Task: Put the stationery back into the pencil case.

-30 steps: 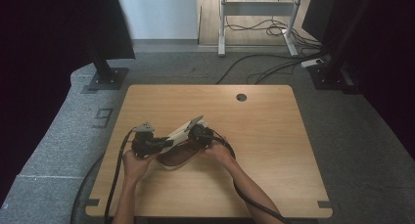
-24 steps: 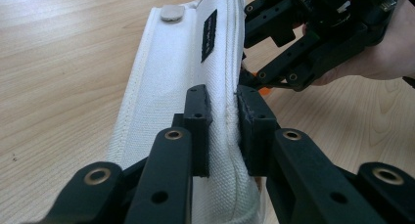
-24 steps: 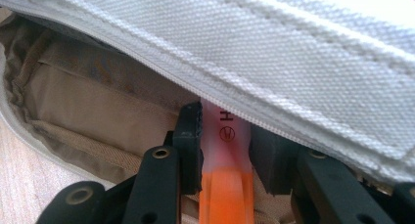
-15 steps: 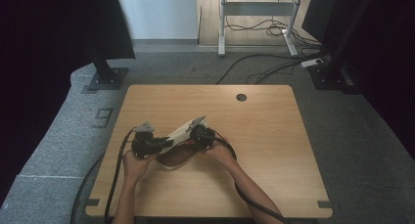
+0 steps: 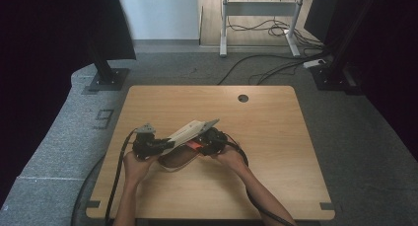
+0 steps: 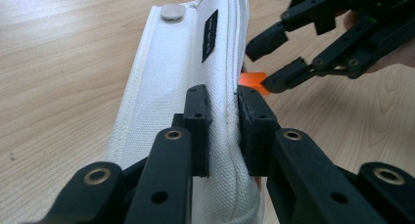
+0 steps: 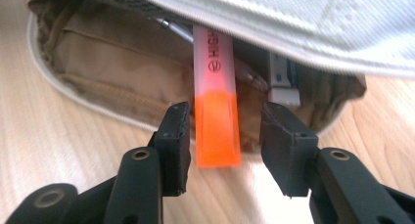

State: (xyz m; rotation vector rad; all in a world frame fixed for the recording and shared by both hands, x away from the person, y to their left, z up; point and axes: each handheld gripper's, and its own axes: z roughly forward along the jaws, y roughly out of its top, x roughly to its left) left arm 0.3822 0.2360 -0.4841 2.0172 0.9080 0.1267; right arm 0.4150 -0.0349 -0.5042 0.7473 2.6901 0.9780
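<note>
A white fabric pouch [image 5: 190, 132] lies on the wooden table [image 5: 276, 152], its flap raised at an angle. My left gripper [image 6: 224, 131] is shut on the flap's zipped edge [image 6: 171, 77] and holds it up. An orange highlighter [image 7: 217, 116] sticks out of the pouch's brown inside. Around it stands my right gripper [image 7: 225, 145]; its jaws have just been opening and now leave a gap on both sides of the highlighter. In the left gripper view the right gripper [image 6: 274, 57] reaches in beside the flap, next to the orange highlighter end [image 6: 253, 80]. From above, the left gripper [image 5: 162, 145] and right gripper [image 5: 201, 144] face each other.
Inside the pouch lie a metal pen tip [image 7: 171, 27] and a white block [image 7: 284, 82]. A round cable hole [image 5: 242, 98] sits near the table's far edge. Black stands and cables are on the floor beyond the table.
The right hand has drawn back a little to the right from the pouch. The left hand and the raised flap have stayed put.
</note>
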